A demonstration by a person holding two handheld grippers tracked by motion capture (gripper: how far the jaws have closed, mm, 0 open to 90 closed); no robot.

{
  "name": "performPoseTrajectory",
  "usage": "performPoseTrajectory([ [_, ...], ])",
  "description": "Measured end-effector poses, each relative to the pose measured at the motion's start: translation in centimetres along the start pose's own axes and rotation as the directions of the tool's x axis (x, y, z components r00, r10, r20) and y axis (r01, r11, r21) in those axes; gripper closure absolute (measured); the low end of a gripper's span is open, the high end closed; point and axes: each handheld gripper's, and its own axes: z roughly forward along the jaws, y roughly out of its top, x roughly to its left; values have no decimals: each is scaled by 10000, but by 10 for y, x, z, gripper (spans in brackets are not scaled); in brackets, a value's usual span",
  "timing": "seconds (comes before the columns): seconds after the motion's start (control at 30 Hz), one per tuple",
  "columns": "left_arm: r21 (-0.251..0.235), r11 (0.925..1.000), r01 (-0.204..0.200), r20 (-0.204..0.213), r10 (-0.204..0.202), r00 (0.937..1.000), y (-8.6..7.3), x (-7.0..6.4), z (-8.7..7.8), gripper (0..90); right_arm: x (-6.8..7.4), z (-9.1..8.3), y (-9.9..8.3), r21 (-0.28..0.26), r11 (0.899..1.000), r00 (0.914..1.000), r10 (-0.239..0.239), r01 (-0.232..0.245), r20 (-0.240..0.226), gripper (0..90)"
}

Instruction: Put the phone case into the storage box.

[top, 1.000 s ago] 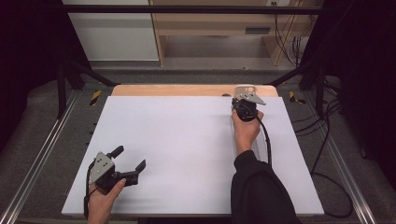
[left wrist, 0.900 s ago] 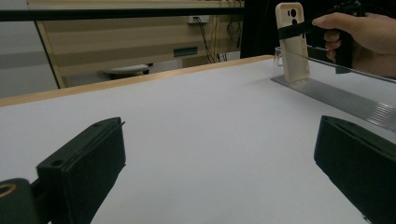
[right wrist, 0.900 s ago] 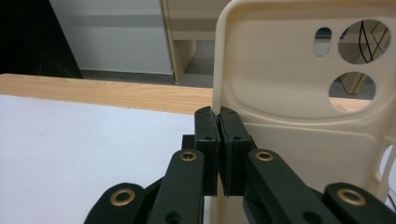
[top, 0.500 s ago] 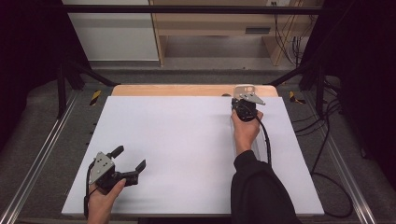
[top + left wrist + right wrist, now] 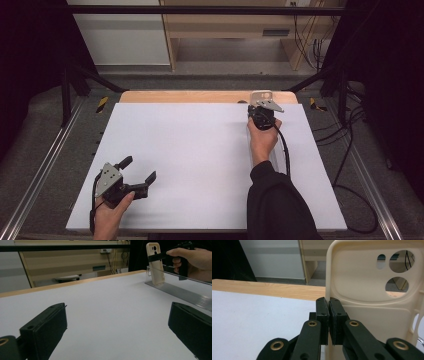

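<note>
Two grippers: the right gripper (image 5: 260, 106) works at the far right of the table (image 5: 200, 165), while the left gripper (image 5: 137, 172) rests near the front left corner, well apart from the work.
Right jaws: pressed together on the left edge of a phone case (image 5: 372, 290), pinching its thin wall between the pads; the right gripper view shows almost no gap.
Left jaws: spread wide with nothing between them, held low over the bare white surface, probably parked out of the way until a second grip is needed.
Where the case is: upright at the far end of a clear ridged stand (image 5: 180, 291) that lies along the right side of the table, near the wooden far edge (image 5: 200, 96); its lower end meets the stand's small raised lip.
Why an edge grip: the case is a hollow shell, so clamping one side wall gives control of tilt without crushing it; my judgement is that it is being seated on, or lifted off, the stand.
Case appearance: cream or pale beige, matte, soft-looking, with rounded corners.
Cutouts: one large round hole, a second below it and a smaller oval beside them, in a raised camera panel near the top.
Side detail: slots along its right edge, likely for buttons.
</note>
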Motion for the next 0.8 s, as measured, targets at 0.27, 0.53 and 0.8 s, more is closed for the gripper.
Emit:
performPoseTrajectory([
  [0.27, -6, 10000, 11, -2, -11, 10000, 0, 0, 0, 17, -1, 0, 0, 11, 10000, 10000, 22, -22, 25, 868],
  [0.53, -9, 10000, 5, 7, -5, 10000, 0, 0, 0, 17, -1, 1, 0, 3, 10000, 10000, 71, -71, -17, 866],
  [0.8, -11, 10000, 17, 7, -17, 10000, 0, 0, 0, 17, -2, 1, -1, 79, 9999, 9999, 123, -124, 27, 860],
])
